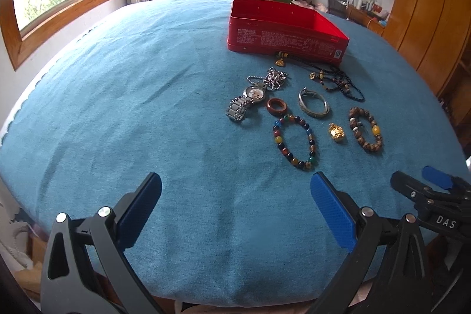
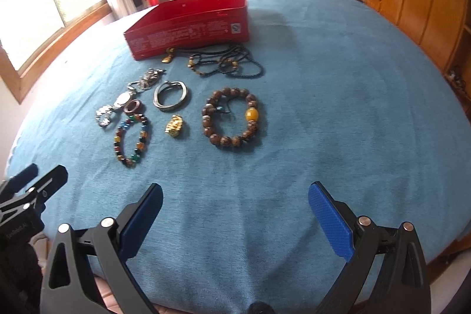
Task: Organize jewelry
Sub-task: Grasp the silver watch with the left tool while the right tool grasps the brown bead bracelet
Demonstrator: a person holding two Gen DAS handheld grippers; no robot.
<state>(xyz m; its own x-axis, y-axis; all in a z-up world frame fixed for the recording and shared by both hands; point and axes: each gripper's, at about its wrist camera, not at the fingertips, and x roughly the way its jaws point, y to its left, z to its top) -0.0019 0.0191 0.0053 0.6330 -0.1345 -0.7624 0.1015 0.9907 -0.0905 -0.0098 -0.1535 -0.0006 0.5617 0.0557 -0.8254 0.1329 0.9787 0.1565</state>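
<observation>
2 grippers — your left gripper [image 1: 235, 202] and right gripper [image 2: 235, 211] — hang over the blue cloth [image 1: 132, 108] with fingers spread wide, grasping nothing. Your jewelry lies ahead of them: watch [image 1: 245, 102], multicolored bead bracelet [image 1: 295, 141], gold charm [image 2: 174, 126], brown bead bracelet [image 2: 232, 116] — all before the open red tin [image 1: 282, 31].

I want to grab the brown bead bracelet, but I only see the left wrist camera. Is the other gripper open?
Observer: Yes. The right gripper has its jaws wide apart and holds nothing.
Child: Is the bracelet in front of it?
Observer: Yes. From the right wrist view, the brown bead bracelet lies on the blue cloth nearly straight ahead of the gripper, with the gold charm off to the left.
</observation>
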